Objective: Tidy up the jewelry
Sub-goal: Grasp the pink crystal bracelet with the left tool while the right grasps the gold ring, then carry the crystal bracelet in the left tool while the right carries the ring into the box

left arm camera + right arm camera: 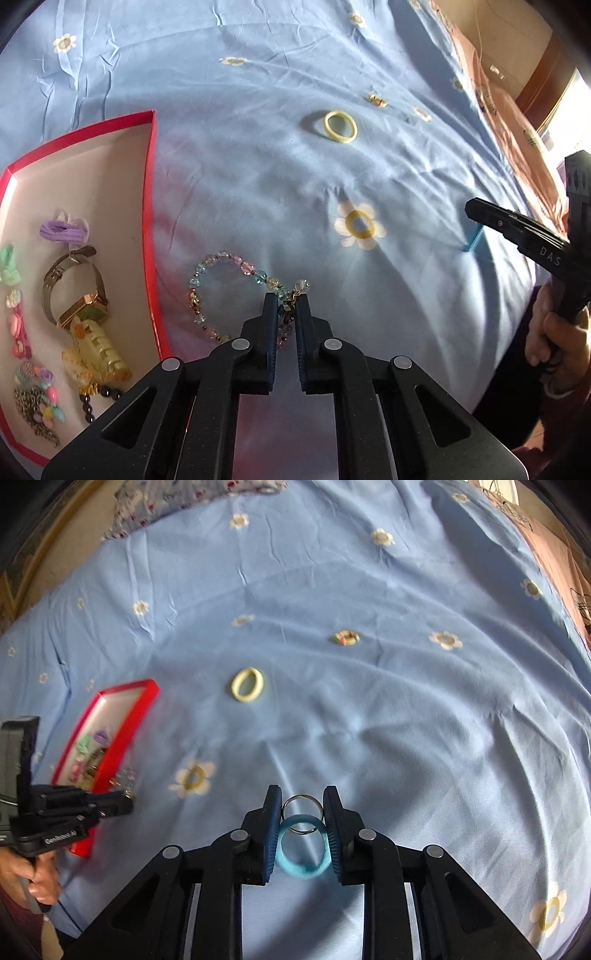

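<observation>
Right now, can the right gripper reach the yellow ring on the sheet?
Probably not yet: the right gripper is shut on a blue band with a metal ring. The path to the yellow ring looks free.

Left claw (287, 306): pinched narrow on the beaded bracelet's (207, 291) charm end, low over the blue bedsheet (240, 166).
Bracelet loop: trails left of the claw, just beside the red tray (149, 206).
Tray contents: gold watch (79, 291), yellow hair clip (98, 354), purple hair tie (62, 229), further left of the claw.
Ahead of the claw: yellow ring (340, 126), well apart.
Right claw (480, 216): far right, something turquoise (472, 240) under it.
</observation>
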`<state>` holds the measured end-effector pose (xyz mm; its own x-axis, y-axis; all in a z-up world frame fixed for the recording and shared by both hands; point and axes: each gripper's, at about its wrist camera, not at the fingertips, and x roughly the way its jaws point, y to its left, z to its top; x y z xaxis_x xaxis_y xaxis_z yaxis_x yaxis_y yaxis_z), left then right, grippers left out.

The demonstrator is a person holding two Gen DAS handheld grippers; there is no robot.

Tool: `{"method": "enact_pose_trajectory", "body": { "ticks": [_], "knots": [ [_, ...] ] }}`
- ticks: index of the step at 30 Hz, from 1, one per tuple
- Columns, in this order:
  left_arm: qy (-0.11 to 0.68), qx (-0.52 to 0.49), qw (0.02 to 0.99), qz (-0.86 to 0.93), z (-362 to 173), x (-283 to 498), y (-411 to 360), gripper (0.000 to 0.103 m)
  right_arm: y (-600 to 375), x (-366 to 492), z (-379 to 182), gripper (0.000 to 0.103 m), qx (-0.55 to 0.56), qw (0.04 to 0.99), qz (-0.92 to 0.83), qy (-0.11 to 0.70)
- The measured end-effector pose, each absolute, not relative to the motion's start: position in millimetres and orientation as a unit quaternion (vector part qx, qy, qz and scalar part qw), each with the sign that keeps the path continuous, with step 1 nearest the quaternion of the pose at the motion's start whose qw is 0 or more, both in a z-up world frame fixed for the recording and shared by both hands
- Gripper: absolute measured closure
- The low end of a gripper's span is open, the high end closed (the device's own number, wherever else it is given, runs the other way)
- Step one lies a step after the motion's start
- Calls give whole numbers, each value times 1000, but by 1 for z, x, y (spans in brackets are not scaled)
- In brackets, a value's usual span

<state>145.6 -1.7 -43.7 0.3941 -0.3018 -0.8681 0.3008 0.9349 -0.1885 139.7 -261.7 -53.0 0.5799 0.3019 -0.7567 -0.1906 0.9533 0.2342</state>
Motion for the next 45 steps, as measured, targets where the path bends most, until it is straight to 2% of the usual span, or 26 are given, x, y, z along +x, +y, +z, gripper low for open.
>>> {"method": "enact_pose_trajectory", "body": {
  "ticks": [21, 45],
  "knots": [
    [445, -68, 874, -180, 25, 106, 34, 96, -239, 118, -21, 80, 108, 881, 197, 417],
    [412, -133, 898, -83, 40, 67, 135, 96, -123, 109, -16, 80, 60, 849, 310, 423]
  ]
}}
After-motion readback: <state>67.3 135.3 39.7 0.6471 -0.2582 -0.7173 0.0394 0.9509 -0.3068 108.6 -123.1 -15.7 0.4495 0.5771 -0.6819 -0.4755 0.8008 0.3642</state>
